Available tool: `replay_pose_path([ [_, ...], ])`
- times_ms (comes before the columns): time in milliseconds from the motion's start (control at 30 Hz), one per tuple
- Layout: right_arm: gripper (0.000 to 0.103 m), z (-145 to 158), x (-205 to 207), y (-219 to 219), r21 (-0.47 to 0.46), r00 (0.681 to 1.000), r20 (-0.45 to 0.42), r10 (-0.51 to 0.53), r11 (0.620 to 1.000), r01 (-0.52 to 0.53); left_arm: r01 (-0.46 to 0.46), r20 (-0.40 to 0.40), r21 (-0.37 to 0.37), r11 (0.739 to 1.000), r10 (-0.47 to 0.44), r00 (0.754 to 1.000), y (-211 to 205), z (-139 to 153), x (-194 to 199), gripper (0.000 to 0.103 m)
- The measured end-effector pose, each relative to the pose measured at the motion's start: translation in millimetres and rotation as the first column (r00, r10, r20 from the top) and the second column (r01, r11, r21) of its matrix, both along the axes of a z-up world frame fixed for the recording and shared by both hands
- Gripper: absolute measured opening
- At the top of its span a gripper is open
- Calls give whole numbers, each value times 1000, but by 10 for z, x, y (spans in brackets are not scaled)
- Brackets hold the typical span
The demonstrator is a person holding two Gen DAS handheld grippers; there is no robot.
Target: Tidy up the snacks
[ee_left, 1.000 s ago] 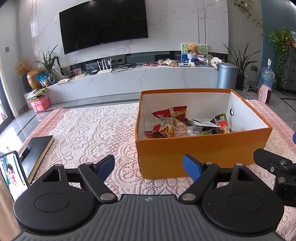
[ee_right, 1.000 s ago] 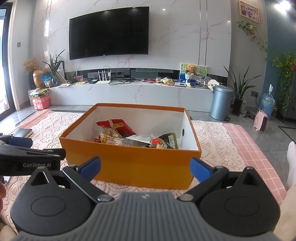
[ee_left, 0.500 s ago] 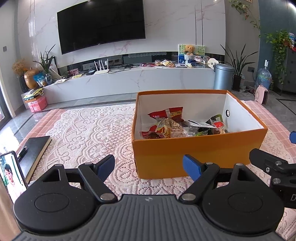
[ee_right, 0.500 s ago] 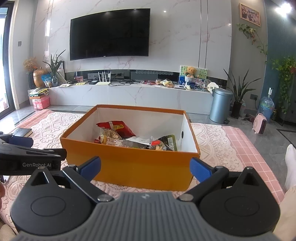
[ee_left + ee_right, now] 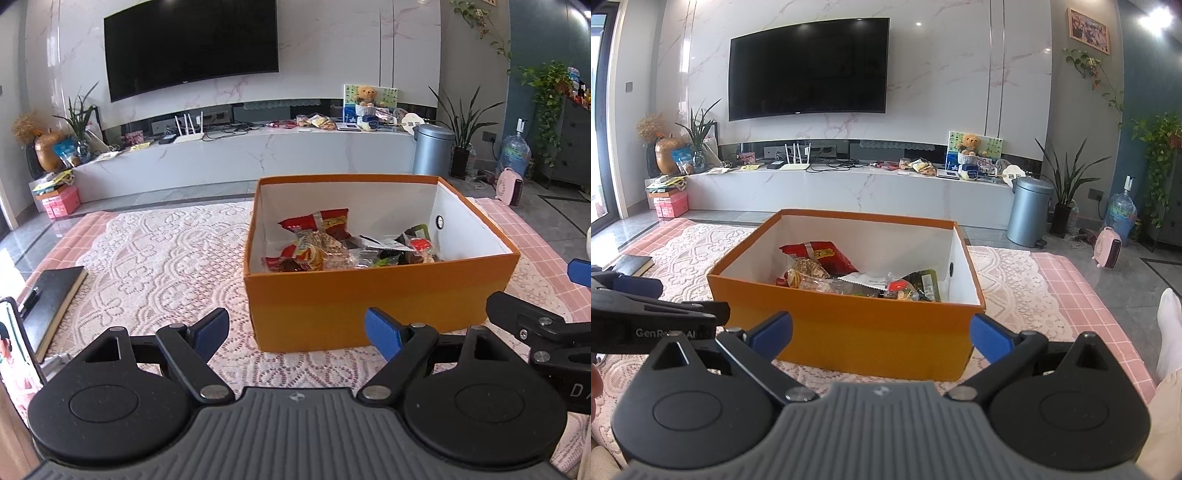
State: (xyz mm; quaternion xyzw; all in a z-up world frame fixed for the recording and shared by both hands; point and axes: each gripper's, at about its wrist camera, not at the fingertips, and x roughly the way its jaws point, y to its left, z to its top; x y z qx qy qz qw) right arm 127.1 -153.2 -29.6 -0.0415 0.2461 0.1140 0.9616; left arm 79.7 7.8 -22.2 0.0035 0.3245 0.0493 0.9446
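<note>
An orange box (image 5: 380, 295) sits on a white lace cloth (image 5: 159, 266), and everything here is told from that box. Inside the box lies a pile of snacks (image 5: 351, 251). A red snack bag (image 5: 321, 223) leans toward the back wall of the box, and a dark green packet (image 5: 925, 282) lies by the box's right wall, which has a small round hole in it. The left gripper (image 5: 297, 330) hangs in front of the box's near wall, low and a bit to its left, with its two blue fingers (image 5: 212, 328) spread wide apart and nothing between them. The right gripper (image 5: 881, 332) also hangs in front of the near wall, and its blue fingers (image 5: 990, 338) are wide apart too, holding nothing. Neither one touches the box. Well to the left of the box a dark book (image 5: 51, 295) lies at the edge of the cloth, and a phone (image 5: 14, 350) stands nearer the camera than the book. Far behind the box is a long white shelf (image 5: 849, 188) with a big black TV (image 5: 809, 68) on the wall above it. A grey bin (image 5: 1030, 210) stands behind the box to the right. A white sock (image 5: 1169, 328) shows to the right of the box.
</note>
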Motion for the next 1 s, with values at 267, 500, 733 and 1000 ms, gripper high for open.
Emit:
replay_pose_path([
  [267,99,10,-1,-31,-3,1000,-1,-5,1000,5,8,1,-4,1000,-8,1000,-15,17,-25,98],
  [500,99,26,-20,-22,-7,1000,1,-4,1000,4,19,9,-11,1000,-19,1000,-37,64,-73,98],
  [733,99,48,-78,-30,-14,1000,-3,0,1000,-1,42,1,-29,999,-42,999,-41,66,-127,98],
  [1000,99,15,-158,-88,-16,999,-45,-14,1000,13,60,2,-26,998,-60,998,-82,74,-213,98],
])
